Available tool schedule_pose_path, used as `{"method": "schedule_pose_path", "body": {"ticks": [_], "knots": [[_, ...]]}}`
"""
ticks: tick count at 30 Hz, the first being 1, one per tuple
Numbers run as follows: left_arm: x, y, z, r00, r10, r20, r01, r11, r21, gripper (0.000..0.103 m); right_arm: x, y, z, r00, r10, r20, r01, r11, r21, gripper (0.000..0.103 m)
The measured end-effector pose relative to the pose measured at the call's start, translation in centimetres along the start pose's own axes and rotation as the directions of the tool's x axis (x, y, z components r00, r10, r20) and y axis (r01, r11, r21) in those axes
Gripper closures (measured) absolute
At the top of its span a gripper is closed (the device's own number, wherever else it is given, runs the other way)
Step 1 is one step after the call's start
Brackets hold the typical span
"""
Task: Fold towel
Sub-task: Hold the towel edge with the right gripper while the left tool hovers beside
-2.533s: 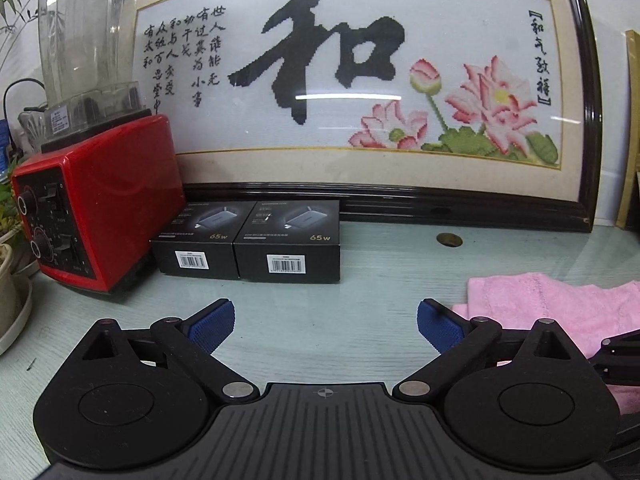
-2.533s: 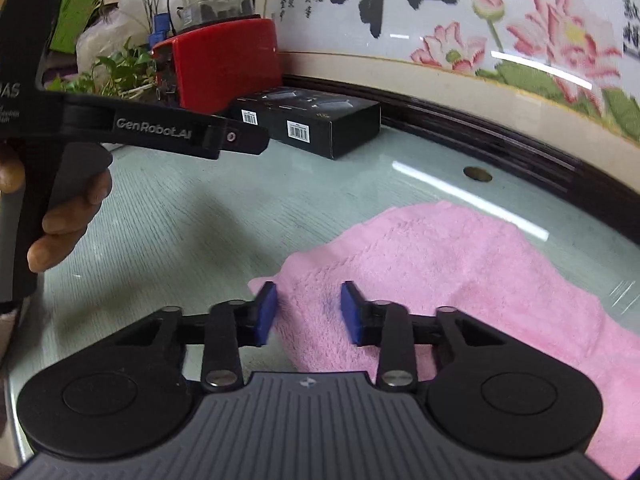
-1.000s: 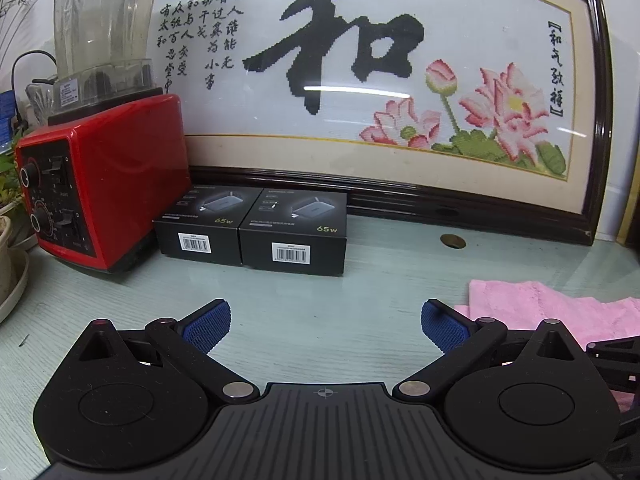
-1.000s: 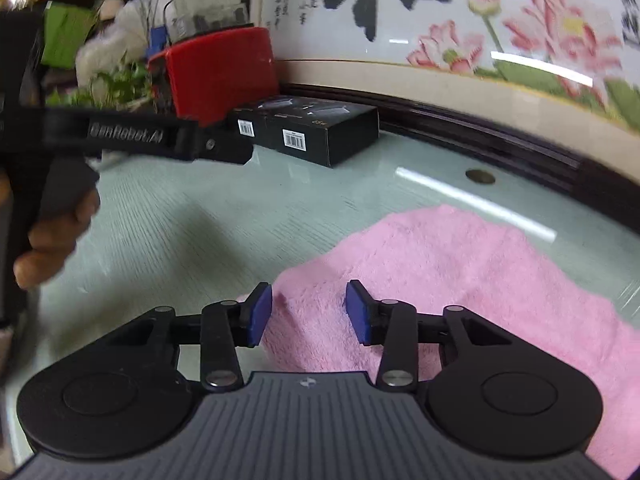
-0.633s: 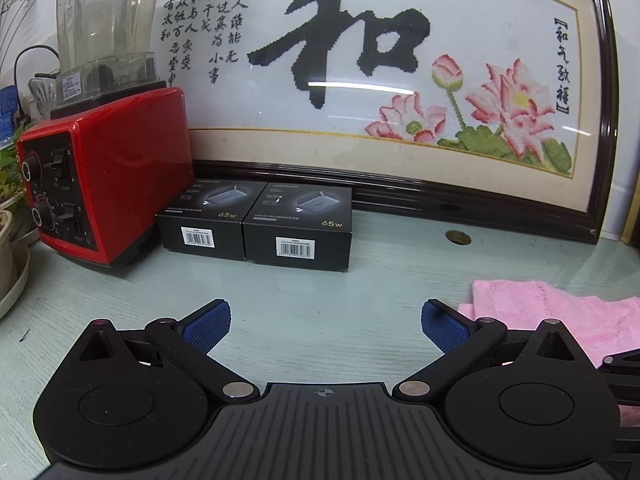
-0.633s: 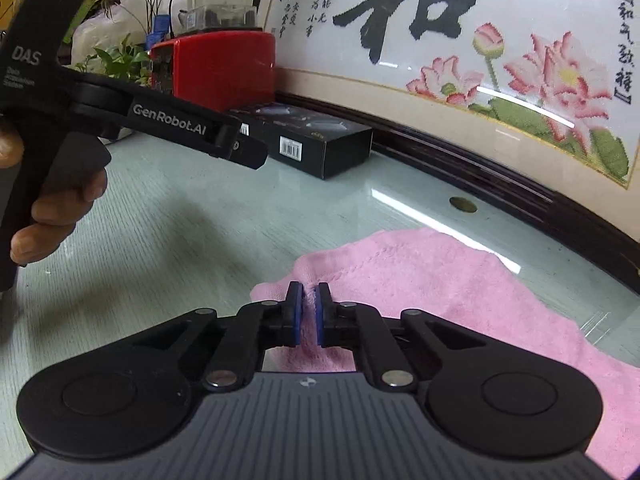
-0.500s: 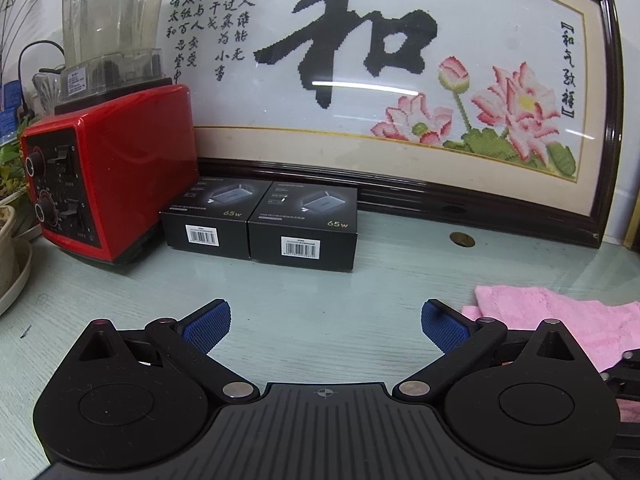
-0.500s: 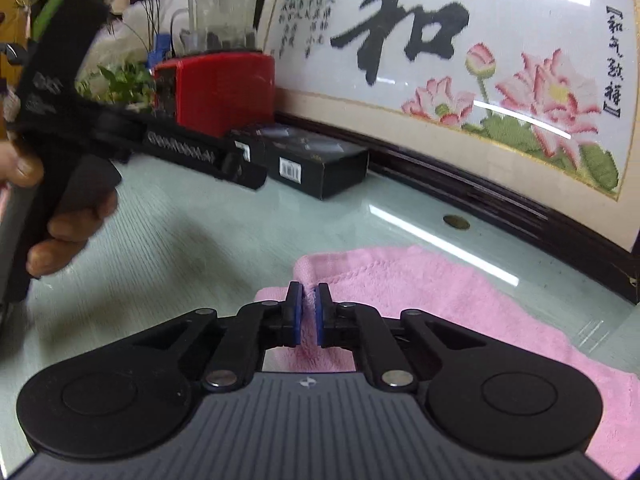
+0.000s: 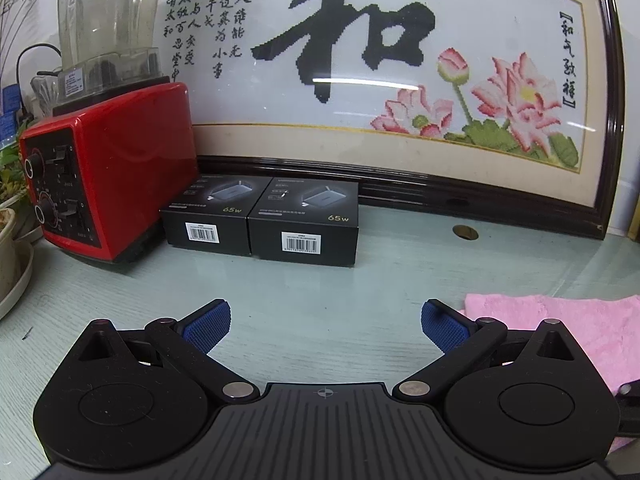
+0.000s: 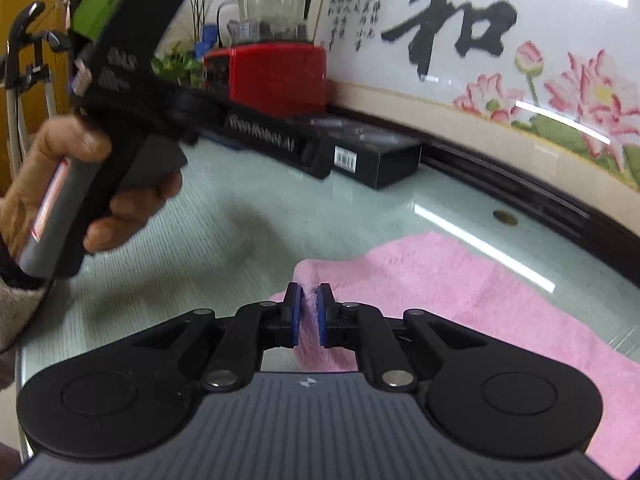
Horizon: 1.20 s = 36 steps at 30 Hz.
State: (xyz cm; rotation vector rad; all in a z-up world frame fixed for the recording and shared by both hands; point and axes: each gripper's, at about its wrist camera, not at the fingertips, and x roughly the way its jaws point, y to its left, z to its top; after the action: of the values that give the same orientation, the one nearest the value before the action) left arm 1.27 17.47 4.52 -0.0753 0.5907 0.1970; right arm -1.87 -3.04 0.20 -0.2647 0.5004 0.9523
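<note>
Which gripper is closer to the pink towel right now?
Right. The right gripper has its jaws shut on a corner of the pink towel. The left gripper is open over bare table, beside the towel's edge.

From the left wrist view, the pink towel point(image 9: 560, 328) runs off the right edge and slips behind the left claw point(image 9: 325, 322), so its full spread can't be seen. The blender jar point(image 9: 108, 12) on the red base point(image 9: 112, 168) is cut off at the top. In the right wrist view, the hand point(image 10: 76, 184) holding the other tool is smeared by motion, its lettering unreadable. The towel corner vanishes between the right claw point(image 10: 308, 314) pads.
</note>
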Motion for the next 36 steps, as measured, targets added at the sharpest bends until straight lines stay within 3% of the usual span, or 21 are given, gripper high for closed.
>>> {"method": "schedule_pose_path", "body": {"ticks": [9,11,18,21,23,28,34,36], "knots": [[0.1,0.1,0.0,1.0,0.008,-0.002,-0.008,1.0,-0.009,0.0,-2.2,0.2,0.3,0.994,0.031,0.103,-0.03,1.0,-0.009,0.094],[0.1,0.1,0.0,1.0,0.009,-0.003,-0.009,1.0,-0.007,0.0,-2.4,0.2,0.2,0.993,0.081,0.083,-0.08,0.997,-0.02,0.094],[0.4,-0.1,-0.2,1.0,0.011,-0.016,-0.011,1.0,0.008,0.0,-0.4,2.4,-1.0,0.991,0.12,-0.065,-0.128,0.982,-0.137,0.094],[0.7,-0.8,-0.5,0.999,-0.024,-0.038,0.026,0.999,0.047,0.0,-0.2,3.2,-1.2,0.99,0.113,-0.084,-0.127,0.975,-0.183,0.093],[0.8,-1.6,-0.9,0.994,-0.086,-0.064,0.091,0.992,0.092,0.0,-0.2,3.4,-1.2,0.99,0.111,-0.089,-0.126,0.973,-0.191,0.093],[1.1,-3.2,-1.8,0.958,-0.253,-0.137,0.272,0.952,0.144,0.0,-0.1,3.7,-1.1,0.989,0.115,-0.097,-0.132,0.972,-0.193,0.09],[2.3,-4.0,-2.5,0.935,-0.277,-0.219,0.313,0.938,0.148,0.005,-0.2,3.8,-1.2,0.989,0.11,-0.096,-0.127,0.973,-0.193,0.09],[2.6,-4.4,-2.8,0.95,-0.216,-0.227,0.26,0.948,0.182,0.006,-0.4,3.7,-1.2,0.989,0.118,-0.093,-0.133,0.975,-0.18,0.09]]}}
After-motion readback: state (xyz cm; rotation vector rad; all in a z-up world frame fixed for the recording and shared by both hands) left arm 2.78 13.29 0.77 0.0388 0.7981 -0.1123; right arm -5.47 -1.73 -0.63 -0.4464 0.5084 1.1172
